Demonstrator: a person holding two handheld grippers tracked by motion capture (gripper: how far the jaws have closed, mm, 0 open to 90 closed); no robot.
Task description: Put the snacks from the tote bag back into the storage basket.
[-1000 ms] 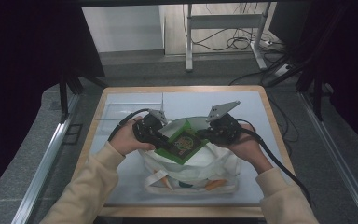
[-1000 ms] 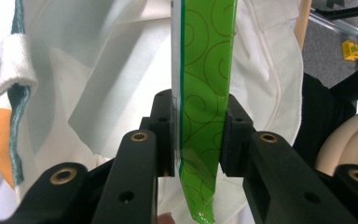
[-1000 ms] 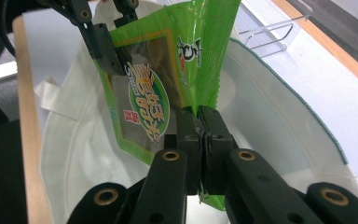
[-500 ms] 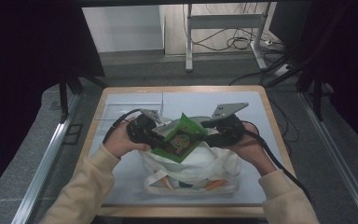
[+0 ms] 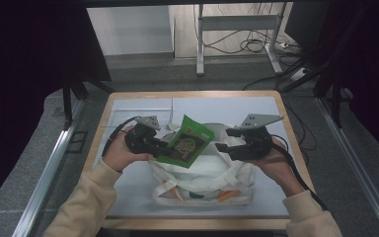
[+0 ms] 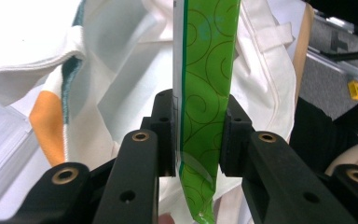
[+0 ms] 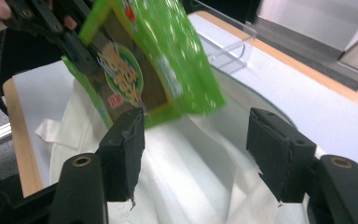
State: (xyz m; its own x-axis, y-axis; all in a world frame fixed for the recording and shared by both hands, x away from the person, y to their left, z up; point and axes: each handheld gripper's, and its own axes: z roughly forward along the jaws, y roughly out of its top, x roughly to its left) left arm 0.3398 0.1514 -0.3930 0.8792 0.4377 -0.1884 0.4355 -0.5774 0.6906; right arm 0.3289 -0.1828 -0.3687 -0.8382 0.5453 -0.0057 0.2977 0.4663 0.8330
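The left gripper [image 5: 159, 146] pinches the green snack packet [image 5: 187, 141] at 1 edge, held above the white tote bag [image 5: 202, 180] at the table's [image 5: 128, 101] middle. The right gripper [image 5: 221, 140] has just been opening; nothing sits between its jaws. Judged: packet lifted, bagging remains.
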